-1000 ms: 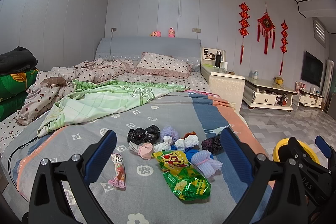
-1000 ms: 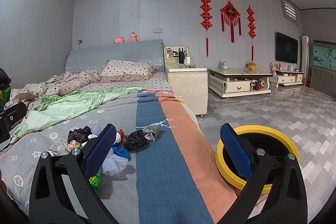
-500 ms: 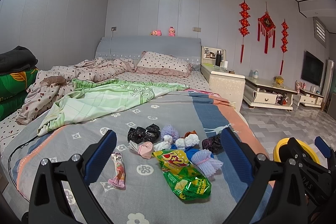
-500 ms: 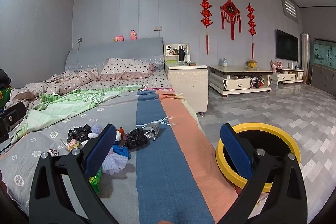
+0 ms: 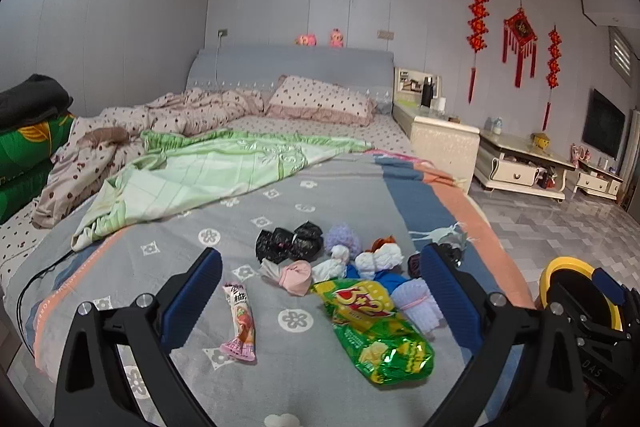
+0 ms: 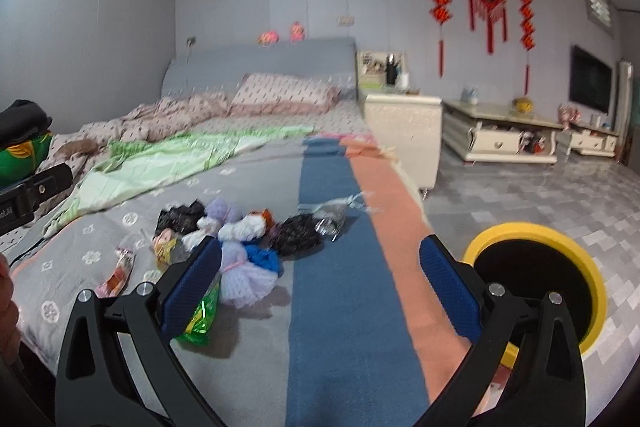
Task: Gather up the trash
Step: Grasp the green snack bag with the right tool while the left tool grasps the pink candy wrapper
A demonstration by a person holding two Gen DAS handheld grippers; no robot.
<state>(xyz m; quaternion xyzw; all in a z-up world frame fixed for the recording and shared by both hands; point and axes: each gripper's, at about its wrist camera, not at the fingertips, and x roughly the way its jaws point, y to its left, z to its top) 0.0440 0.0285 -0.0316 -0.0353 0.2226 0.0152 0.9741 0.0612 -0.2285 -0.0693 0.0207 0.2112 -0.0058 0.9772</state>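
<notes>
A pile of trash lies on the bed's grey blanket (image 5: pixel 192 255): a green snack bag (image 5: pixel 380 335), a pink wrapper (image 5: pixel 240 323), black plastic bags (image 5: pixel 288 243), white and purple foam nets (image 5: pixel 416 303) and a pink wad (image 5: pixel 296 277). My left gripper (image 5: pixel 320 301) is open and empty, above the near edge of the pile. My right gripper (image 6: pixel 320 287) is open and empty, over the blue stripe just right of the pile (image 6: pixel 248 235). A yellow-rimmed black bin (image 6: pixel 536 275) stands on the floor beside the bed and also shows in the left wrist view (image 5: pixel 576 291).
A green sheet (image 5: pixel 208 179) and a spotted quilt (image 5: pixel 160 123) lie crumpled further up the bed. A cream nightstand (image 6: pixel 400 131) and low cabinets (image 6: pixel 504 139) stand along the right. Grey tiled floor (image 6: pixel 540 195) lies open around the bin.
The right gripper has swung left and closer to the bed, so the trash pile sits nearer its left finger. The left gripper has barely moved.
</notes>
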